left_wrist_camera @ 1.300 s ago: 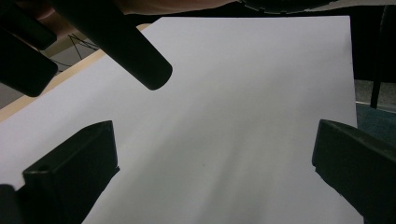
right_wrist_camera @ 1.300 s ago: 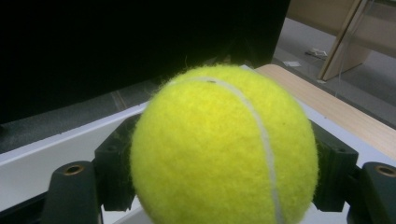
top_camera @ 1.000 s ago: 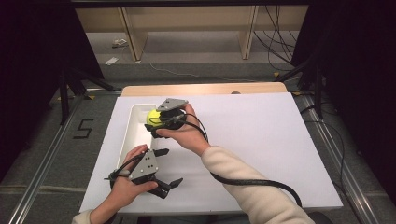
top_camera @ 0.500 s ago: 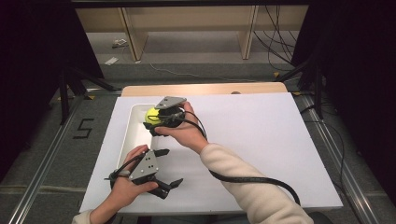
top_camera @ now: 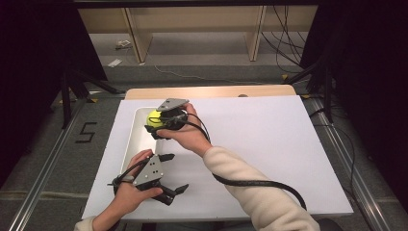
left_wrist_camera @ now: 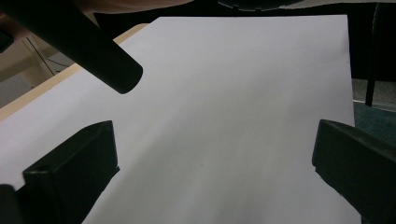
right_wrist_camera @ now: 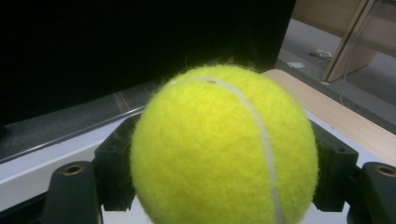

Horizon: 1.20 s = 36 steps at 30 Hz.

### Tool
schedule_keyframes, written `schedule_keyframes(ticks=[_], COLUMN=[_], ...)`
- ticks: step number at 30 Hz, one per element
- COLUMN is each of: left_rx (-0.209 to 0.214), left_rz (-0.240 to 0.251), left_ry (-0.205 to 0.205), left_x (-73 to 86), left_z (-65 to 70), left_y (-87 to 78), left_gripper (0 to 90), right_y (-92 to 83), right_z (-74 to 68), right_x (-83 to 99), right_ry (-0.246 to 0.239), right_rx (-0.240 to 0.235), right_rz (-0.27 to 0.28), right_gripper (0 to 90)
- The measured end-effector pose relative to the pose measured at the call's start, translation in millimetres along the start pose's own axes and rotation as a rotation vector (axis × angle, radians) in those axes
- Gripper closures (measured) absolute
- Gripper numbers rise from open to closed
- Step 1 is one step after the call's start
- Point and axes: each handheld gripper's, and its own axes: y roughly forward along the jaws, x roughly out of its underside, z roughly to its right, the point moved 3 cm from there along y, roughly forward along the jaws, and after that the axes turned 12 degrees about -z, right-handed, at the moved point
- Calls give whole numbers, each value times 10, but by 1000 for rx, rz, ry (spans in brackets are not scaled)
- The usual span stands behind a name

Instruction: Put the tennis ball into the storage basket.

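Observation:
A yellow tennis ball (top_camera: 155,119) is clamped between the jaws of my right gripper (top_camera: 154,126), which is shut on it just above the far end of a white oblong tray (top_camera: 129,144). The right gripper view has the ball (right_wrist_camera: 224,140) up close, with a black pad pressed on each side of it. My left gripper (top_camera: 174,173) rests near the front left of the white table top (top_camera: 269,144), open and pointing right. In the left gripper view its jaws (left_wrist_camera: 212,175) stand wide apart over bare white surface with nothing between them.
The tray lies along the table's left side. A black cable (top_camera: 260,183) trails from the right gripper under the sleeve. A dark blurred tube (left_wrist_camera: 93,51) crosses the top left of the left gripper view. Wooden shelving (top_camera: 192,29) stands beyond the table.

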Motion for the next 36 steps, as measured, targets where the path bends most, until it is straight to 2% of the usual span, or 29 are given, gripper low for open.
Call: schedule_keyframes(ticks=[36], left_rx=[4], left_rz=[-1], left_ry=[2], left_x=[1], left_z=[2], left_y=[2], left_gripper=[0], right_y=[122], right_z=[-34], right_x=[-77], right_ry=[-5], right_rx=[-13], right_rz=[-5], right_gripper=[267])
